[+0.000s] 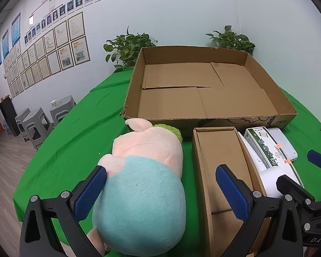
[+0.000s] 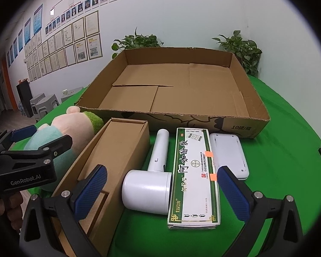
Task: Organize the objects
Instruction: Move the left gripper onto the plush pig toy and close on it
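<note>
A large open cardboard tray (image 1: 241, 118) (image 2: 203, 121) stands empty at the back of the green table. In front of it lie a pink plush pig in a teal shirt (image 1: 143, 182) (image 2: 70, 126), a long brown carton (image 1: 220, 160) (image 2: 117, 156), a white handheld device (image 2: 149, 182) (image 1: 265, 177), a green-and-white medicine box (image 2: 192, 177) (image 1: 267, 147) and a flat white gadget (image 2: 229, 154) (image 1: 282, 141). My left gripper (image 1: 160, 184) is open, its fingers around the pig's body. My right gripper (image 2: 161, 182) is open above the white device and medicine box.
Green cloth (image 1: 75, 145) covers the table. Two potted plants (image 1: 126, 47) (image 1: 231, 38) stand behind the tray against the white wall. Grey stools (image 1: 38, 124) stand on the floor to the left. The left gripper's body (image 2: 25, 162) shows at the left of the right wrist view.
</note>
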Motion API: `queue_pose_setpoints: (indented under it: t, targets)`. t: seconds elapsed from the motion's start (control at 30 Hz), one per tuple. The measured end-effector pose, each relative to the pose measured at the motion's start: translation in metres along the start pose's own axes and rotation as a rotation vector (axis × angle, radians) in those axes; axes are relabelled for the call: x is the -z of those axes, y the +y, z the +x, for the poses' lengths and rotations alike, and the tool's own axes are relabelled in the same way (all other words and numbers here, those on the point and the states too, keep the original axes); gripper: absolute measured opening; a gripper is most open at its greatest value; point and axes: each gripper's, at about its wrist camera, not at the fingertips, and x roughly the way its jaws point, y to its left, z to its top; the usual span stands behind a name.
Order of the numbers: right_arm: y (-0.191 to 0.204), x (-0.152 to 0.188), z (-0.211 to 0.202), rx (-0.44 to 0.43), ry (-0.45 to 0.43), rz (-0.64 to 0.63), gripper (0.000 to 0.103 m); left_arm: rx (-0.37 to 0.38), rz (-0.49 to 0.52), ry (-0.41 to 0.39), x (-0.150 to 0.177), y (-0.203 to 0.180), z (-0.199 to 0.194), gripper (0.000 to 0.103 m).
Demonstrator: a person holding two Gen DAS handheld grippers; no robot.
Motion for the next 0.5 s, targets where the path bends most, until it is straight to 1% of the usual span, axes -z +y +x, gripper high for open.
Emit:
queue_pose_setpoints:
  t: [0.5]
  targets:
    - [0.0013, 0.0019, -0.0002, 0.001, 0.006, -0.002, 0.102, 0.022, 0.000, 0.001, -0.0004, -0.0005, -0.0033, 0.103]
